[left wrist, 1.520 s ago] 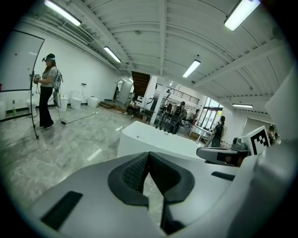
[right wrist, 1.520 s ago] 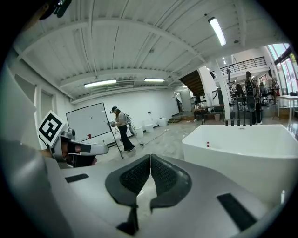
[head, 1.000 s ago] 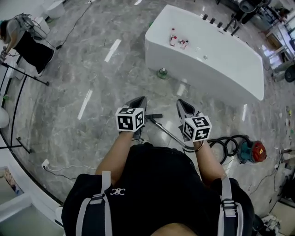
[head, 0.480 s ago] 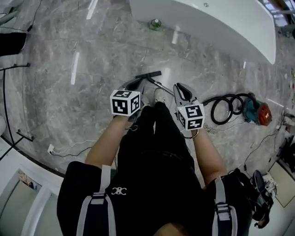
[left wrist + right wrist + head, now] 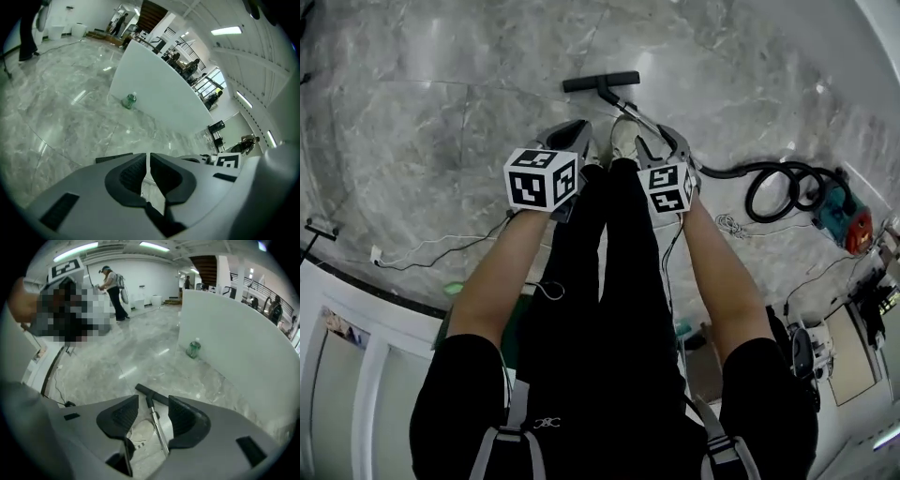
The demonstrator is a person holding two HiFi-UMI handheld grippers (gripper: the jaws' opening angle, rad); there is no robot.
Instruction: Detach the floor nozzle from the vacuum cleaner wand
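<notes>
1. The left gripper [image 5: 572, 133] is being kept clenched, its jaws pressed together with nothing between them, and it is being pointed down at the grey marble floor [image 5: 422, 112].
2. The right gripper [image 5: 654, 142] is being held released. Its jaws have just been opening and are standing well apart. In the right gripper view the metal wand [image 5: 157, 427] is being framed in the gap between them, but it is lying on the floor beyond and is not being touched by either pad.
3. The black floor nozzle [image 5: 600, 82] is being left joined to the far end of the wand. It is lying flat on the floor just ahead of both grippers, and neither gripper is touching it.
4. A light shoe [image 5: 137, 430] is being stood on the floor just beside the wand.
5. A black hose [image 5: 778, 178] is being left coiled on the floor to the right, next to the vacuum cleaner body [image 5: 844, 211].
6. Further out, a white bathtub [image 5: 234, 343] is being shown, with a green bottle [image 5: 193, 348] standing on the floor at the foot of its wall.
</notes>
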